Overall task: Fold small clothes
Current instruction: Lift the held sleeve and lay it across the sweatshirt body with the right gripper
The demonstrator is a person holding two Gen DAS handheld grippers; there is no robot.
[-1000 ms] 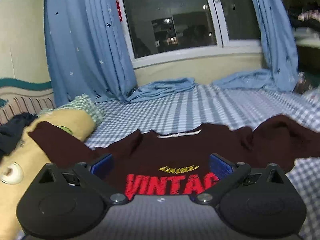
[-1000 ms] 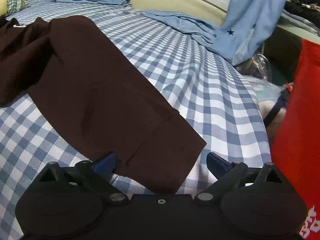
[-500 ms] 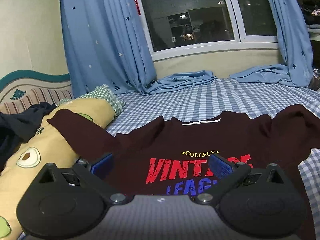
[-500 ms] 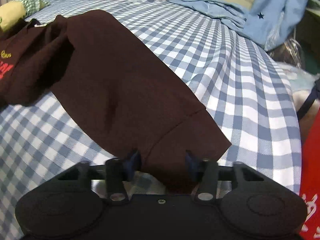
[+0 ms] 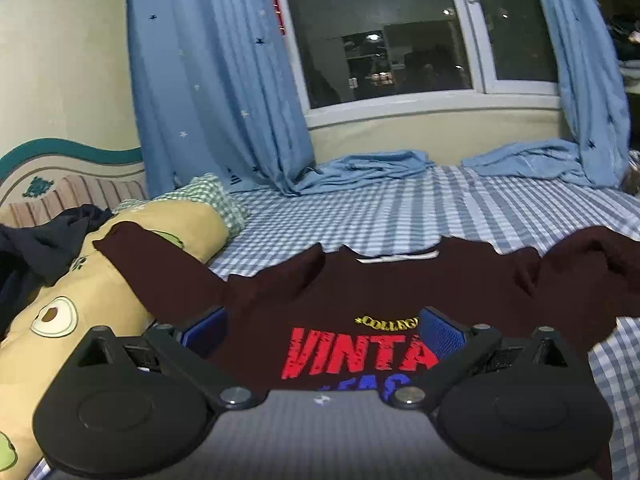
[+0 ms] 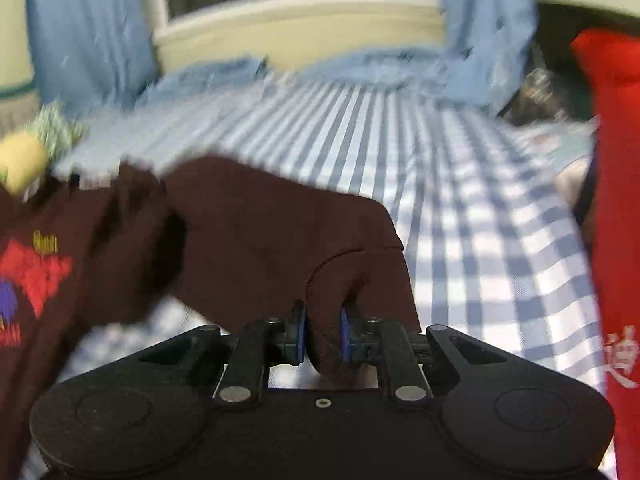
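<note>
- Right tongs (image 6: 323,334), just closing, pinch the sleeve cuff (image 6: 360,280) of the shirt (image 5: 360,300) spread on the bed (image 5: 400,216).
- Left tongs (image 5: 320,334) gape empty over the shirt.
- Thin pinch may slip as the sleeve folds over.

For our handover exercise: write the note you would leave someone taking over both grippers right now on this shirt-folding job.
Right gripper: jaws have just been closing, now pinched on the cuff of the maroon sweatshirt, that sleeve lifted off the checked bedsheet.
Left gripper: open, holding nothing, over the sweatshirt's printed chest.
Sweatshirt lies front up; its other sleeve drapes onto the yellow pillow.
Done: one sleeve gripped.
Left: fold both sleeves in, then the body.
</note>
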